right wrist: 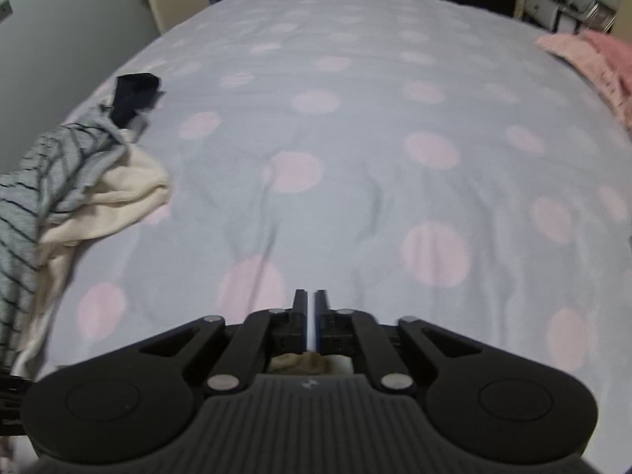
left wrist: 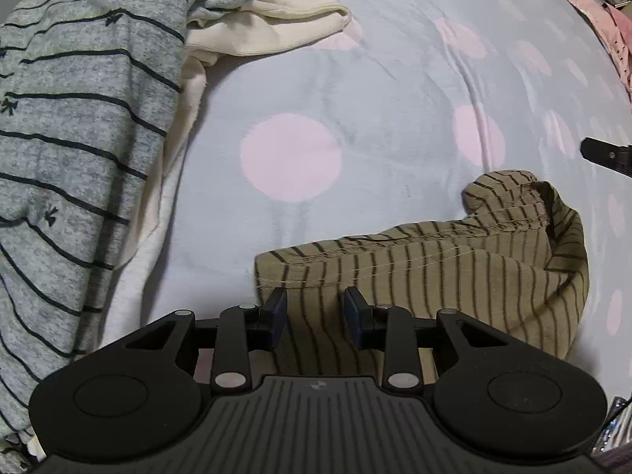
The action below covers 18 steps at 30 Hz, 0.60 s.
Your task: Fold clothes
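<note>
An olive garment with thin dark stripes (left wrist: 454, 268) lies bunched on the blue bedspread, in the left wrist view at lower right. My left gripper (left wrist: 316, 308) is open, its fingers hovering over the garment's near left edge, nothing between them. My right gripper (right wrist: 311, 312) is nearly closed, with a thin gap and nothing visible between the pads. A scrap of olive cloth shows under its body. The right gripper's tip also shows at the right edge of the left wrist view (left wrist: 608, 156).
A grey striped garment (left wrist: 71, 150) lies over a cream one (left wrist: 272, 27) at the left; both also show in the right wrist view (right wrist: 51, 181). A black object (right wrist: 134, 93) lies beyond them. Pink cloth (right wrist: 592, 59) sits at the far right. The bedspread (right wrist: 355, 138) has pink dots.
</note>
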Tool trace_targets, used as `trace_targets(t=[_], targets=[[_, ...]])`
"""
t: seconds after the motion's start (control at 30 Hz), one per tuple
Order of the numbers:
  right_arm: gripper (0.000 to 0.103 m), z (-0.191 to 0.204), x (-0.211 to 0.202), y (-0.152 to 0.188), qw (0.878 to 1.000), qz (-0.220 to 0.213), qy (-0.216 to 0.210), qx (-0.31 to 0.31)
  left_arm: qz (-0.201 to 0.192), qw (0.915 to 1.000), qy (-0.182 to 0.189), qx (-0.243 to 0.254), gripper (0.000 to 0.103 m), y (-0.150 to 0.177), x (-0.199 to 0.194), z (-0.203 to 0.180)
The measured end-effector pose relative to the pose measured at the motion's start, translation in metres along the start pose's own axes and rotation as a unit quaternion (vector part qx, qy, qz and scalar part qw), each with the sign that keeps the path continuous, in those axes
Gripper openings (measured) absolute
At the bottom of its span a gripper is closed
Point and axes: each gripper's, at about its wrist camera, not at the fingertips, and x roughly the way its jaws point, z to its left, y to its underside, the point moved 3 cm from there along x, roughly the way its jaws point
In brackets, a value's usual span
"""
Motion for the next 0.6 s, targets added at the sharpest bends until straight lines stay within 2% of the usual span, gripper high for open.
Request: trace_targets(t=[0.1,0.13,0.17,0.23,0.43,0.5,0.53,0.57,0.6], targets=[[0.008,0.001,-0.004,0.003,0.999,0.027,-0.034,0.003,-0.002,1.0000,0.001,-0.002,0.029,0.001,-0.003,0.001],[0.011,0.003,-0.005,0.005,0.998,0.039,-0.044,0.002,-0.003,1.0000,0.002,-0.003,0.029,0.001,-0.004,0.001],[0.019,0.006,-0.007,0.008,0.998,0.046,-0.052,0.000,-0.003,1.0000,0.003,-0.003,0.029,0.001,-0.004,0.001],[0.025,0.016,-0.010,0.014,0.997,0.050,-0.056,-0.027,-0.002,1.0000,0.004,-0.004,0.029,0.001,-0.005,-0.001],[0.025,0.034,0.013,0.037,0.991,0.092,0.009,-0.097,-0.001,1.0000,0.009,-0.004,0.029,0.002,-0.006,-0.004],[0.023,0.032,0.023,0.042,0.989,0.099,0.028,-0.107,-0.003,0.9999,0.011,-0.005,0.029,0.001,-0.006,-0.003],[0.011,0.030,0.027,0.043,0.988,0.102,0.033,-0.107,-0.003,0.9999,0.011,-0.005,0.029,0.001,-0.006,-0.003],[0.003,0.029,0.028,0.043,0.988,0.105,0.037,-0.103,-0.002,0.9999,0.010,-0.005,0.029,0.001,-0.006,-0.003],[0.002,0.026,0.027,0.042,0.989,0.103,0.036,-0.097,-0.002,0.9999,0.010,-0.005,0.029,0.001,-0.005,-0.003]])
